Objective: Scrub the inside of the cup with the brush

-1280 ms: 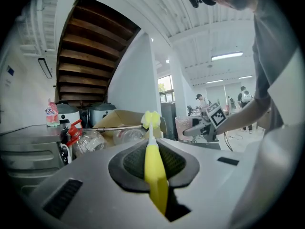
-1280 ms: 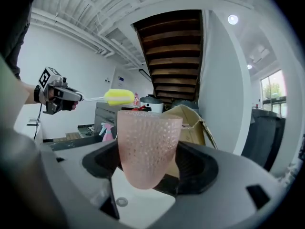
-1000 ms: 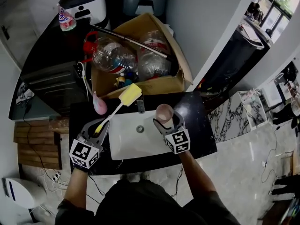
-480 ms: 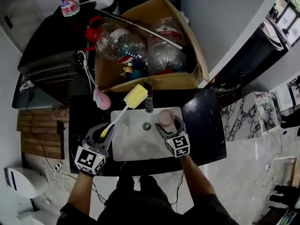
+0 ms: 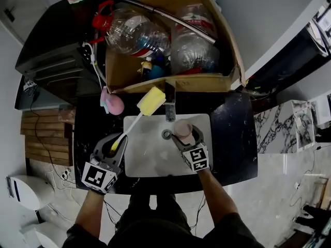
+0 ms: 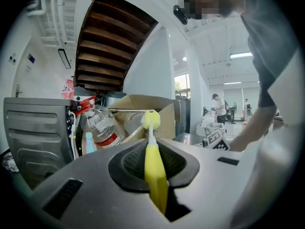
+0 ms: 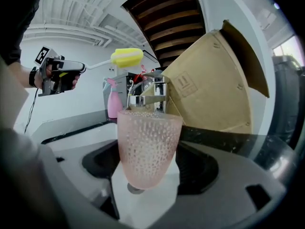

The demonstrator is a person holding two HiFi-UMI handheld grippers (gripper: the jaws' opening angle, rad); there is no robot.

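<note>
1. Left gripper (image 5: pixel 111 148): lower left of the head view, grey body with a square-marker cube. Jaws pressed together on the brush handle, which sits in the dark ribbed pads.
2. Brush (image 5: pixel 150 102): smooth yellow plastic handle, thin white shaft, oblong yellow sponge head. It slants up and to the right; the head hangs at the upper left corner of the sink, well apart from the cup.
3. Right gripper (image 7: pixel 149 165): right of centre in the head view. Jaws clamped on the lower body of the cup, one dark pad on each side.
4. Cup (image 7: pixel 148 144): pale pink, translucent, tapered with a rounded base, its wall covered in small dimples. Held upright, mouth up, over the upper right part of the sink, just beside the drain and below the faucet spout in the head view.
5. Sink (image 5: pixel 147 161): white, rectangular, rounded corners, smooth; set into a glossy black counter (image 5: pixel 232 138).
6. Faucet (image 5: pixel 169 105): polished metal, squared spout, at the top edge of the basin.
7. Spray bottle (image 5: pixel 111 104): pink, rounded, left of the sponge head.
8. Cardboard box (image 5: pixel 178 82): brown, open-topped, upper centre; holds large clear plastic bottles (image 5: pixel 137 35) with crinkled walls.
</note>
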